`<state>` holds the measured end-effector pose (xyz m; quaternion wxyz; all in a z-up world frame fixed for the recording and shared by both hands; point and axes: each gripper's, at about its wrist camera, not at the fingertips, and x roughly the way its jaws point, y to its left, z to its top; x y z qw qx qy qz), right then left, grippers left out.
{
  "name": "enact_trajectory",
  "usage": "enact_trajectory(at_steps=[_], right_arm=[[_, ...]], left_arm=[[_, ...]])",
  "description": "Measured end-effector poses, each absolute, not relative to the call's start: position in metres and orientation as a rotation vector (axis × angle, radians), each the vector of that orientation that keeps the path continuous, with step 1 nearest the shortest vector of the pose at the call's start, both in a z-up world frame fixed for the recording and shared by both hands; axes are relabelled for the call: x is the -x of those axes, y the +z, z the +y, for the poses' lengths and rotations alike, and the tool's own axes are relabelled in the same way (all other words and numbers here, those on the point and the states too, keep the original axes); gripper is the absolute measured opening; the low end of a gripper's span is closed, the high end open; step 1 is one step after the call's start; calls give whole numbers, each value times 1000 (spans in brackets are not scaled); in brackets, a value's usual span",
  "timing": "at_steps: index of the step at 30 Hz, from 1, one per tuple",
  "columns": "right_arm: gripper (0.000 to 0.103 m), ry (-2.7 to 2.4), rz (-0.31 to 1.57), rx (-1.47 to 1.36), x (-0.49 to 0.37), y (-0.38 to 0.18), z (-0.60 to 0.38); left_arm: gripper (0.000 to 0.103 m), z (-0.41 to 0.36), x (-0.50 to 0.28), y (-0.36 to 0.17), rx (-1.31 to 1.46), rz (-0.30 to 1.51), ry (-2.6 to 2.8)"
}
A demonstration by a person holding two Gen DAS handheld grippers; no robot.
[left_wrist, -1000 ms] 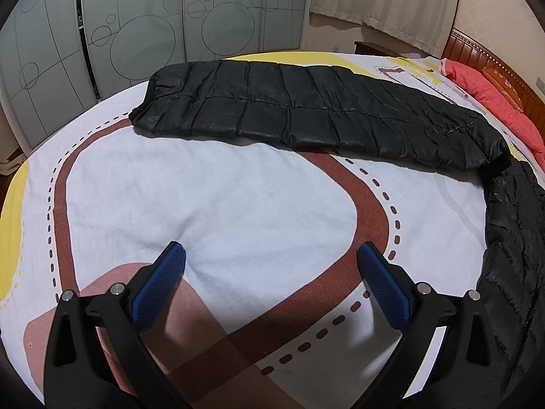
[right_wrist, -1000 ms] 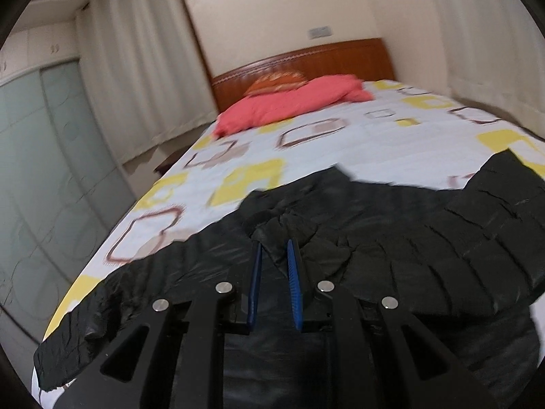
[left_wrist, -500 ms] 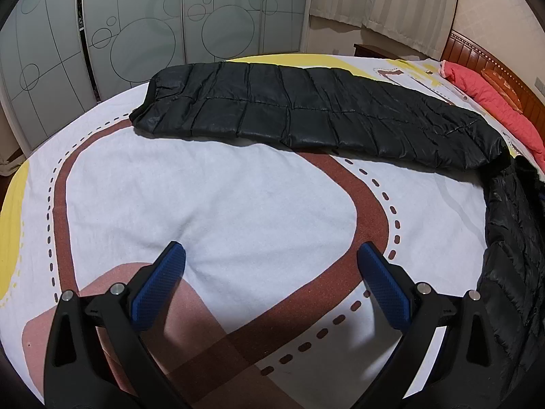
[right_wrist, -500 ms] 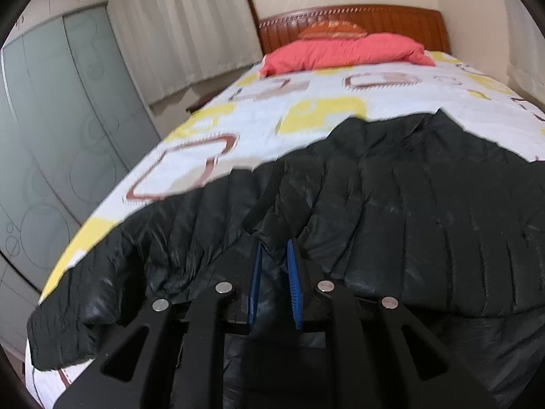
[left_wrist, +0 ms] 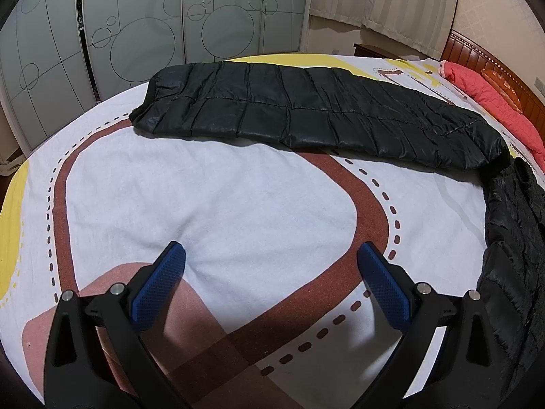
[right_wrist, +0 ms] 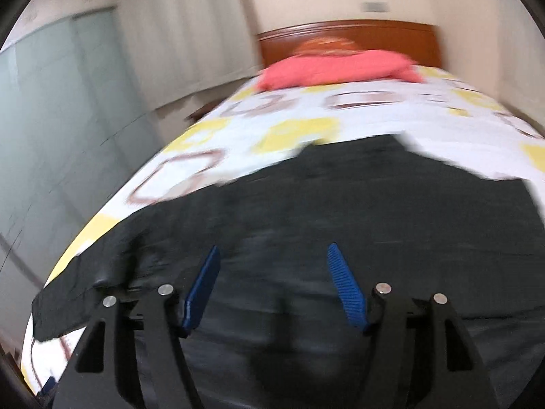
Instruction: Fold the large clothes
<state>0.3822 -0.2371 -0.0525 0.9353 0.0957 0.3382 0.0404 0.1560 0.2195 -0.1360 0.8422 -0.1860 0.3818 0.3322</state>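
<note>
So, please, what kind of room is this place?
Most likely a bedroom. A bed with a wooden headboard carries a patterned sheet and a red pillow. Frosted sliding wardrobe doors stand beside it, and a black puffer jacket lies spread on the bed.

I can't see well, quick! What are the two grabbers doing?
Left gripper: open, empty.
Right gripper: just opened, over the black jacket, gripping nothing.

Patterned bedsheet [left_wrist: 238,197], red pillow [right_wrist: 333,68], wooden headboard [right_wrist: 347,34].
</note>
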Motion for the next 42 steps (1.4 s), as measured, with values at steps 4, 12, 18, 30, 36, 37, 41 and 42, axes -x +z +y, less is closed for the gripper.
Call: enact_trajectory(at_steps=[4, 12, 18, 30, 36, 37, 41, 42], right_arm=[[59, -178, 712, -181, -381, -65, -343], [61, -216, 878, -57, -396, -135, -372], [61, -217, 846, -71, -404, -106, -363], [61, -212, 886, -89, -449, -117, -350], [61, -141, 832, -54, -439, -104, -308], [61, -144, 845, -43, -440, -109, -304], [61, -161, 884, -45, -444, -130, -303], [62, -162, 879, -54, -445, -131, -305]], left_arm=[[101, 220, -157, -136, 389, 809, 704], [101, 219, -159, -136, 375, 818, 712], [101, 218, -161, -136, 367, 821, 716], [101, 218, -161, -136, 368, 821, 715], [101, 218, -162, -136, 368, 822, 715], [101, 219, -162, -136, 367, 822, 715], [101, 218, -162, -136, 368, 822, 715], [101, 218, -162, -136, 367, 822, 715]])
